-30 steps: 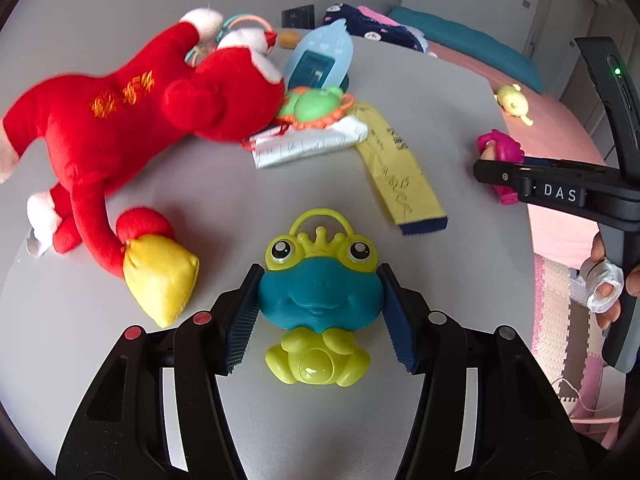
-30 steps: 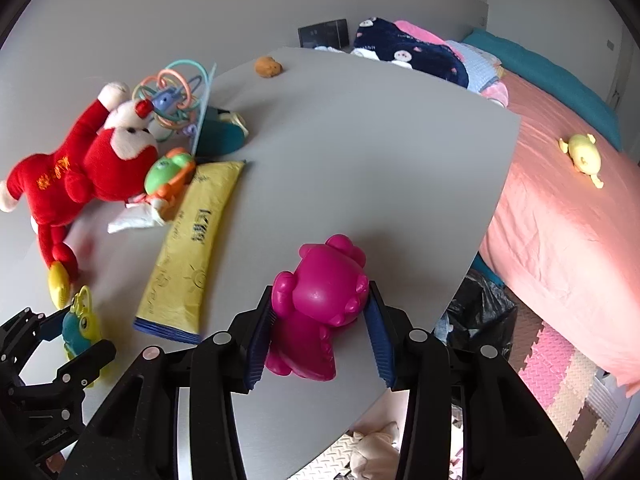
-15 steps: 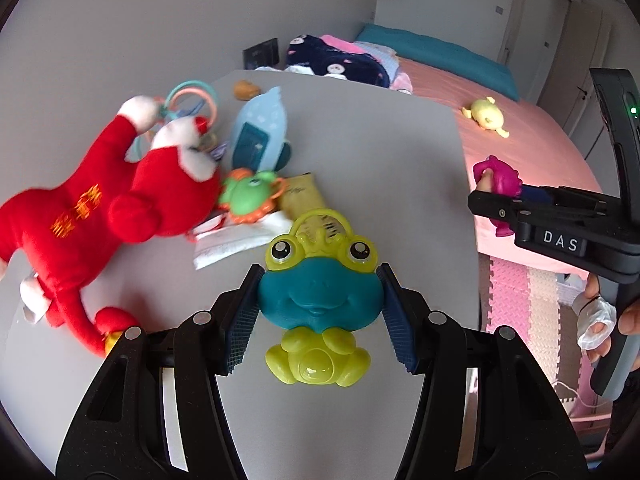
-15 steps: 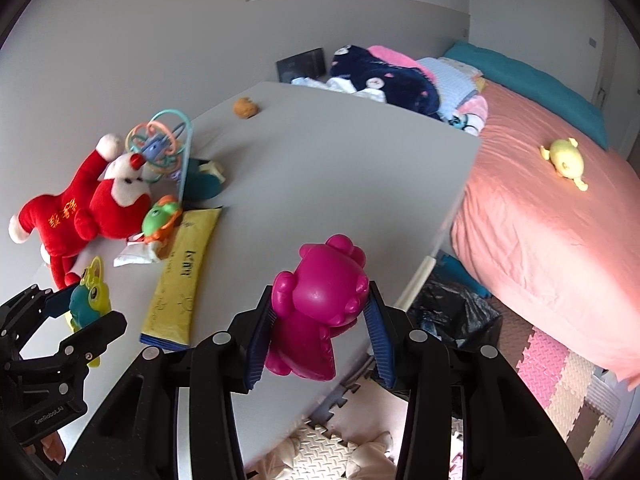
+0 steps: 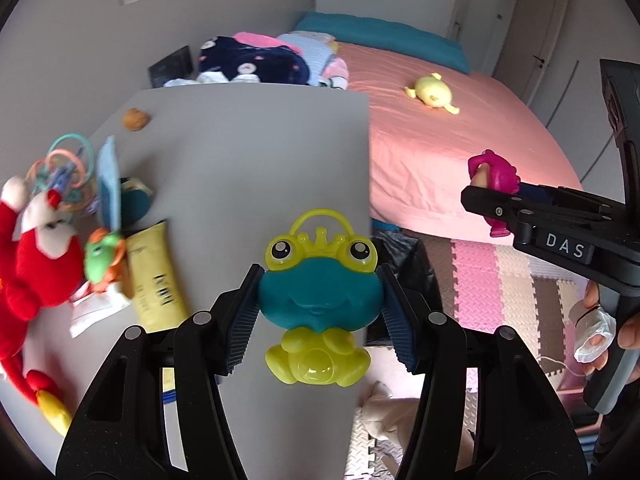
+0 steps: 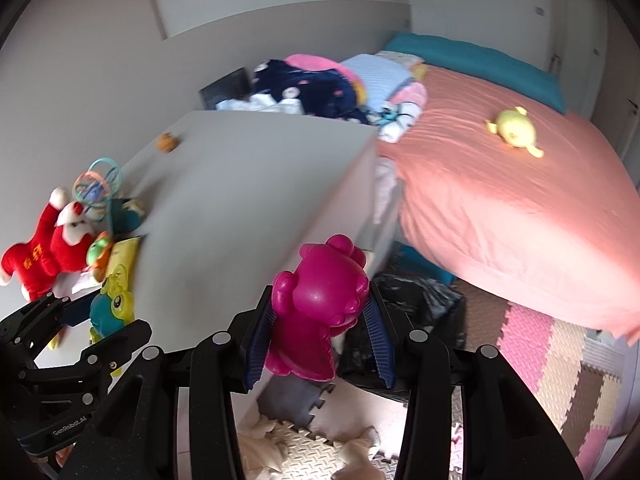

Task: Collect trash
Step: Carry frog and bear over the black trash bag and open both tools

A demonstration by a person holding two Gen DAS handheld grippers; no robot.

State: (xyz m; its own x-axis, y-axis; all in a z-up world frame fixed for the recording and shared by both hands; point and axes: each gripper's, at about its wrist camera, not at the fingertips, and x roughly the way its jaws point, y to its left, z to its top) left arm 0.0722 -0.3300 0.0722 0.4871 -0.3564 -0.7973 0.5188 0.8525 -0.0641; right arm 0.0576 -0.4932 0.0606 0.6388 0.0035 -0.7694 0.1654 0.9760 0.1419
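1. At the far left of the left wrist view, a red plush toy (image 5: 32, 276), a ring rattle (image 5: 66, 168), a small green toy (image 5: 100, 258), a yellow packet (image 5: 154, 276) and a white wrapper (image 5: 94, 312) are seen lying on the grey counter (image 5: 248, 168). The packet's long axis runs from lower centre toward the upper left. A small brown lump (image 5: 136, 119) sits alone near the counter's far left corner.

2. At lower centre of the same view, the left gripper (image 5: 318, 300) is seen with its jaws clamped on a blue and yellow frog toy (image 5: 318, 292). The toy is held upright above the counter's right edge.

3. Just right of that edge, low in the frame, a black bag (image 5: 400, 252) is seen on the floor between the counter and the pink bed (image 5: 460, 148). What it holds cannot be told; it is judged to be the trash bag.

4. In the right wrist view, the right gripper (image 6: 318, 332) is seen at lower centre, jaws clamped on a magenta toy (image 6: 320, 304). The black bag (image 6: 420, 308) lies directly beyond and below these jaws, so the right hand is judged the nearer of the two.

5. At the upper right, a yellow toy (image 6: 514, 132) rests on the bed, well apart from both grippers.
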